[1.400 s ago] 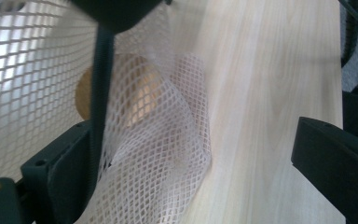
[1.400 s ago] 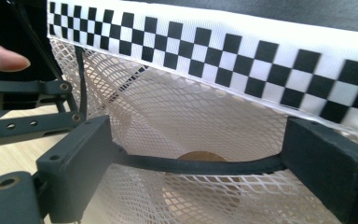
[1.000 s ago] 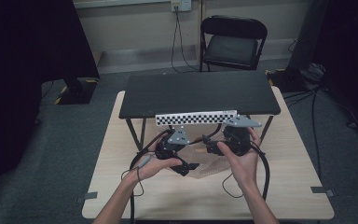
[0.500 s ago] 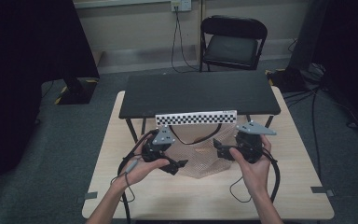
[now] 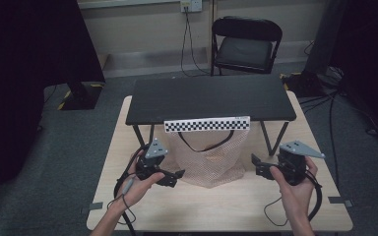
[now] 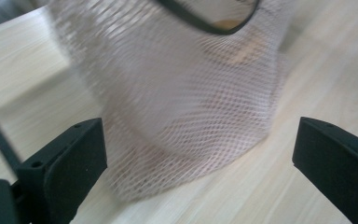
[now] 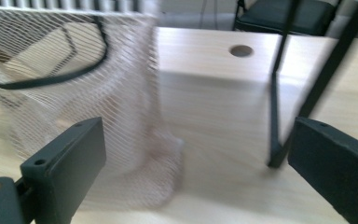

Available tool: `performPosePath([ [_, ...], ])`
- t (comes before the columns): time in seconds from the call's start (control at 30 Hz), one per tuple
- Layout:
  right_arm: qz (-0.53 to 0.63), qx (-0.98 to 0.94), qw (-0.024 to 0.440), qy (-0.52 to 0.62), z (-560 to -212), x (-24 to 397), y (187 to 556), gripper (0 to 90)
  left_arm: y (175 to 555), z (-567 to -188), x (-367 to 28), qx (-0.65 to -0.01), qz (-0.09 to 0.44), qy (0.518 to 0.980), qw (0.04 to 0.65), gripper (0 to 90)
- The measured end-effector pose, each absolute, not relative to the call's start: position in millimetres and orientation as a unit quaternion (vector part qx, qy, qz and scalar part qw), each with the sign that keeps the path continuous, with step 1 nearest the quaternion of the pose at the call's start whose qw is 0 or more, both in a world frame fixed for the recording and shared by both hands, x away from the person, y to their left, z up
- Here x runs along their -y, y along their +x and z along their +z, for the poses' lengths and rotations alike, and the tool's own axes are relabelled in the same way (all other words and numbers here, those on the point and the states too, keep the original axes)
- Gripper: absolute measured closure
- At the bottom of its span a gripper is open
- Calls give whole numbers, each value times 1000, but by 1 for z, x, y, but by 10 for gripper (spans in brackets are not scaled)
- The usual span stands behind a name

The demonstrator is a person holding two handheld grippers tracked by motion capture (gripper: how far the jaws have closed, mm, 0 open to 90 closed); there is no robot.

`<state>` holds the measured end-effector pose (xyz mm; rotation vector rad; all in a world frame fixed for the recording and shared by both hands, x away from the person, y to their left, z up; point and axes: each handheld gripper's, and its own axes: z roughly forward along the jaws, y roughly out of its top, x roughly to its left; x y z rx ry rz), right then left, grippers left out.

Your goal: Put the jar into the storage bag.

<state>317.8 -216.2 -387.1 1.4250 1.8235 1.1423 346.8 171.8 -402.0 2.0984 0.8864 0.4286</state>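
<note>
Hand-held gripper left [image 5: 179, 174] and hand-held gripper right [image 5: 256, 165] stood wide open and empty at 9 and 3 o'clock of the mesh bag [image 5: 207, 155], which slumped on the desk [image 5: 226, 206], apparently bracketing it for a two-sided grasp.

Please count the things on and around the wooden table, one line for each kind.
Mesh bag: 1
Black shelf: 1
Grippers: 2, left gripper and right gripper
Folding chair: 1
Total: 5
</note>
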Motion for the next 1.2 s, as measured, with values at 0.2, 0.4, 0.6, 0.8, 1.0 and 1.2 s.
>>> performPosePath([
  [0.2, 405, -678, 276, 548, -401, 234, 305, 35, 343, -417, -186, -387, 180, 813, 397, 25],
  [0.4, 382, -689, 270, 553, -422, 242, 292, 42, 339, -440, -191, -419, 193, 806, 371, 22],
  [0.6, 363, -699, 271, 554, -441, 243, 285, 45, 337, -463, -194, -438, 186, 807, 349, 23],
  [0.8, 354, -698, 273, 559, -461, 236, 288, 45, 334, -488, -193, -448, 171, 812, 333, 27],
  [1.0, 337, -700, 262, 572, -483, 235, 293, 45, 336, -505, -193, -459, 156, 813, 321, 36],
  [1.2, 310, -714, 254, 574, -498, 233, 299, 43, 339, -515, -193, -453, 162, 820, 309, 3],
])
